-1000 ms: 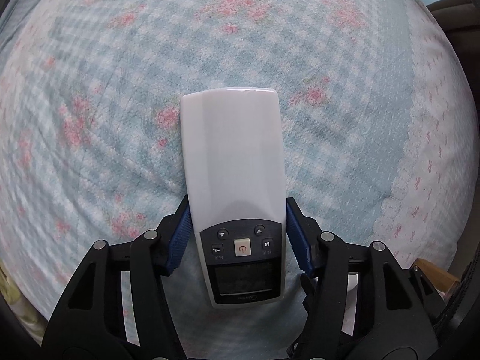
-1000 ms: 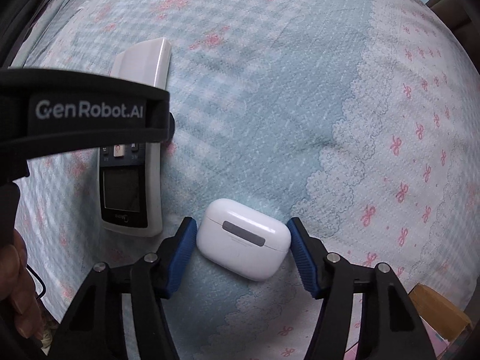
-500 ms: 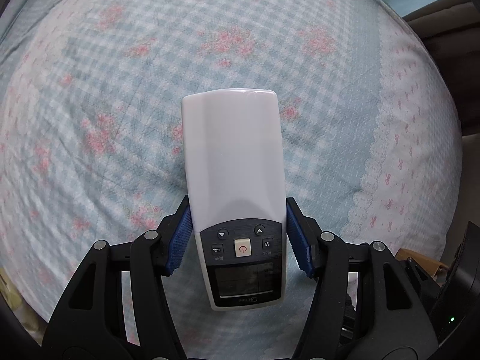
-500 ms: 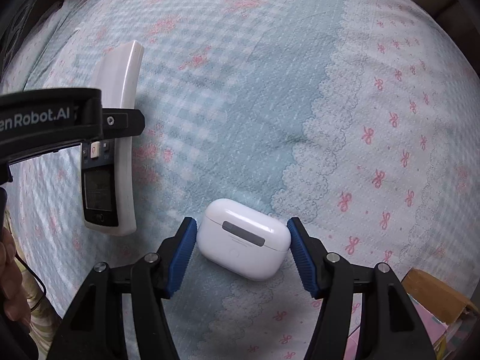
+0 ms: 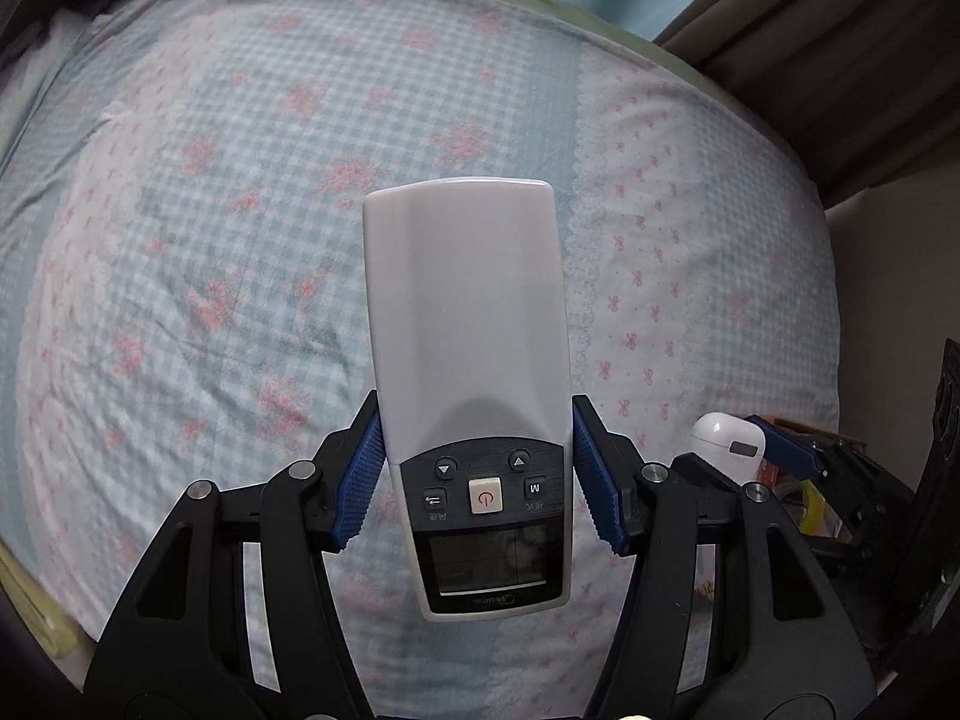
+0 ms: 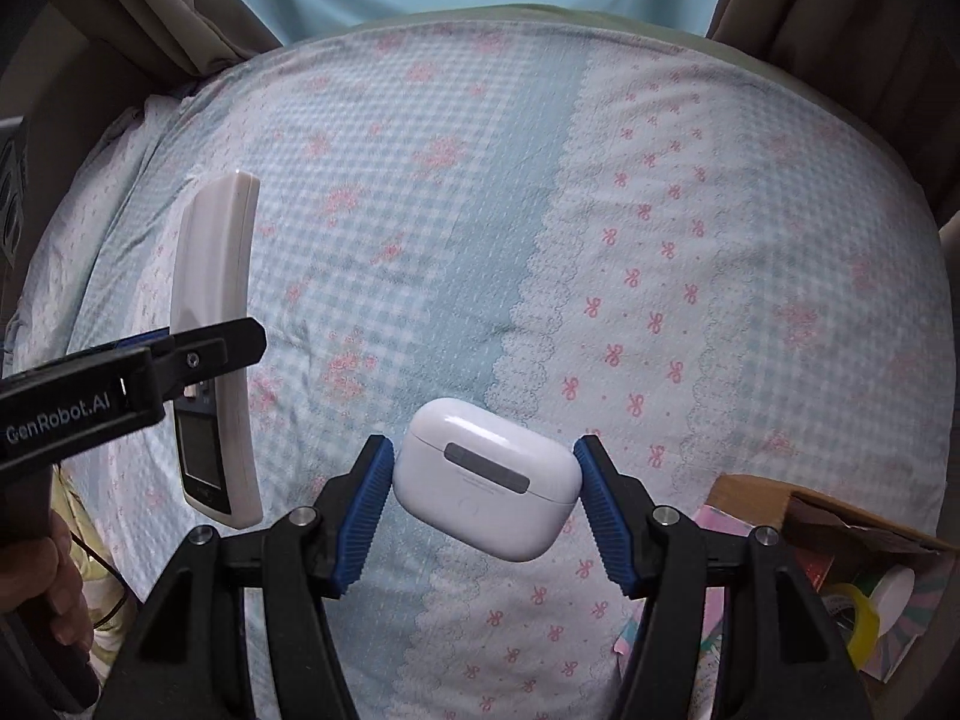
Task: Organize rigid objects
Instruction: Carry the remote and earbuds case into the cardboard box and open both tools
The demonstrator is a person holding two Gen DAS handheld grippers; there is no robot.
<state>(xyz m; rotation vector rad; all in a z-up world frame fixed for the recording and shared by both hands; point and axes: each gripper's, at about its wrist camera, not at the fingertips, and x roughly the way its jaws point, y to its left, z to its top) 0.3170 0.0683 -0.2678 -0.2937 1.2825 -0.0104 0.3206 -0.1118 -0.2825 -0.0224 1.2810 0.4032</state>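
Observation:
My left gripper [image 5: 477, 474] is shut on a white remote control [image 5: 468, 324] with a dark button panel and screen at its near end, held above the bed. The remote also shows in the right wrist view [image 6: 213, 324], at the left, edge-on. My right gripper [image 6: 483, 498] is shut on a white earbuds case [image 6: 486, 474], held above the bed. The case also shows in the left wrist view [image 5: 726, 441] at the lower right.
The bed [image 6: 540, 210] has a blue checked sheet with pink flowers and bows. An open cardboard box [image 6: 840, 516] with tape rolls and small items stands at the lower right beside the bed. Brown curtains [image 5: 840, 30] hang behind.
Both grippers have risen and drawn back from the bed with their objects held. More of the bed, the curtains and the cardboard box have come into view.

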